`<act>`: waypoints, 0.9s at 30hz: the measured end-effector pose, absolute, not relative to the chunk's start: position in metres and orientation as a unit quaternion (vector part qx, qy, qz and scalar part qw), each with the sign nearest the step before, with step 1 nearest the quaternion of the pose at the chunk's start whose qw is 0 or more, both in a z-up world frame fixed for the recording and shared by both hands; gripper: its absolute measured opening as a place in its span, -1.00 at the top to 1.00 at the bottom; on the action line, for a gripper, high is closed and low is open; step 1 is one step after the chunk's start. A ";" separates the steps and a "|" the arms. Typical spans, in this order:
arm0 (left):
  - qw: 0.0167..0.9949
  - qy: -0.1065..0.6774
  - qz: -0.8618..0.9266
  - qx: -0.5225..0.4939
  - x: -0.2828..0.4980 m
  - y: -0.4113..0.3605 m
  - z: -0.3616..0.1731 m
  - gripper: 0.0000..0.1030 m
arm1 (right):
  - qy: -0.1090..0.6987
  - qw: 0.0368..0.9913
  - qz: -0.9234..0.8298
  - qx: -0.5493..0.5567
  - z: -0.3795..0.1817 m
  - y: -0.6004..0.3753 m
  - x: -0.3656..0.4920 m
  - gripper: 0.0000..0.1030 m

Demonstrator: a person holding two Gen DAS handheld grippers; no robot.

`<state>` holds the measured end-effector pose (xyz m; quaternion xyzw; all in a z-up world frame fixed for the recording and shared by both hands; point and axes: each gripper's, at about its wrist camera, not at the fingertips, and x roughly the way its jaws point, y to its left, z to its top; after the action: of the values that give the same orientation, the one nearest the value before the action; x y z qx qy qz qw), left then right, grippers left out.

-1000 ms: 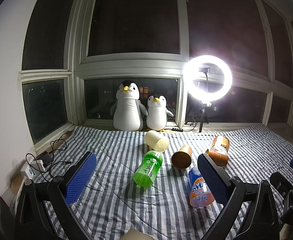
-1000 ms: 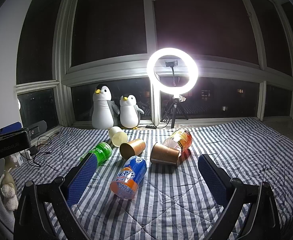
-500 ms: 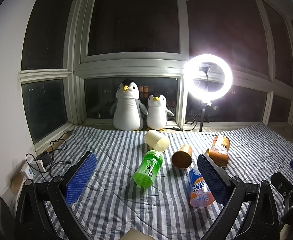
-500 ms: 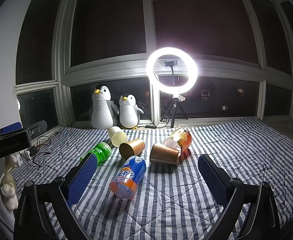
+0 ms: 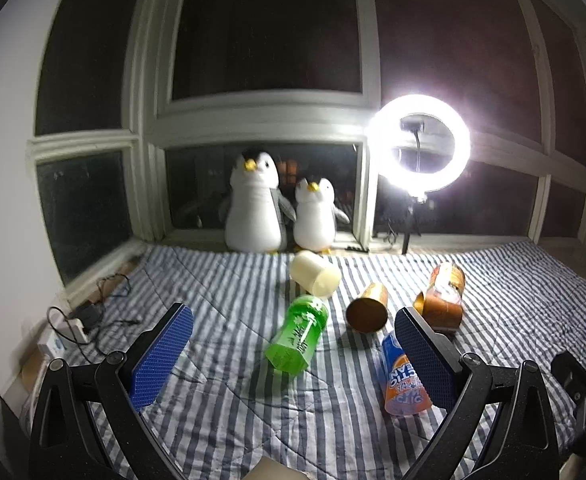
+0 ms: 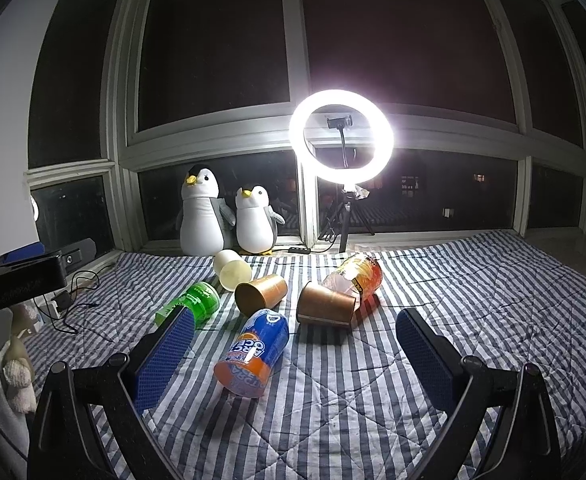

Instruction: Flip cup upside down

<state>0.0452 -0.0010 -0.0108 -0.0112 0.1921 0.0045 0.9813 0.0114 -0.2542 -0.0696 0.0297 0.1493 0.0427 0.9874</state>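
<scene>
Two grippers hang wide apart and empty over the striped quilt (image 6: 433,432): left gripper (image 5: 293,356), right gripper (image 6: 297,360). Several cups lie toppled mid-quilt; the copper cup (image 6: 325,305) touches a crinkly snack tub (image 6: 357,276), so a careless grab might roll both away

A blue-and-white striped quilted bed (image 6: 473,300) fills the lower frame. Lying on their sides at center: a cream cup (image 6: 233,270), two brown cups (image 6: 260,294) (image 6: 325,310), a green bottle (image 6: 195,304), an orange-and-blue can (image 6: 253,354) and a crumpled snack container (image 6: 357,274).
</scene>
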 end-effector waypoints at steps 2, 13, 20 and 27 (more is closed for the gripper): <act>0.974 0.223 -0.007 -0.029 0.066 0.007 -0.011 -0.99 | 0.151 0.987 0.042 0.029 -0.071 -0.255 0.013 -0.93; 0.906 0.395 -0.016 -0.152 0.226 0.058 -0.022 -0.99 | 0.173 0.983 0.029 0.046 -0.082 -0.274 0.029 -0.93; 0.835 0.489 -0.010 -0.251 0.349 0.071 -0.053 -0.99 | 0.189 0.980 0.010 0.054 -0.092 -0.291 0.043 -0.93; 0.790 0.534 0.025 -0.300 0.447 0.060 -0.107 -0.96 | 0.211 0.975 -0.017 0.070 -0.104 -0.319 0.060 -0.93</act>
<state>0.4466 0.0605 -0.1068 -0.2996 0.5339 0.0251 0.7903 0.0602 -0.3189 -0.1035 0.0697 0.2113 -0.0171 0.9748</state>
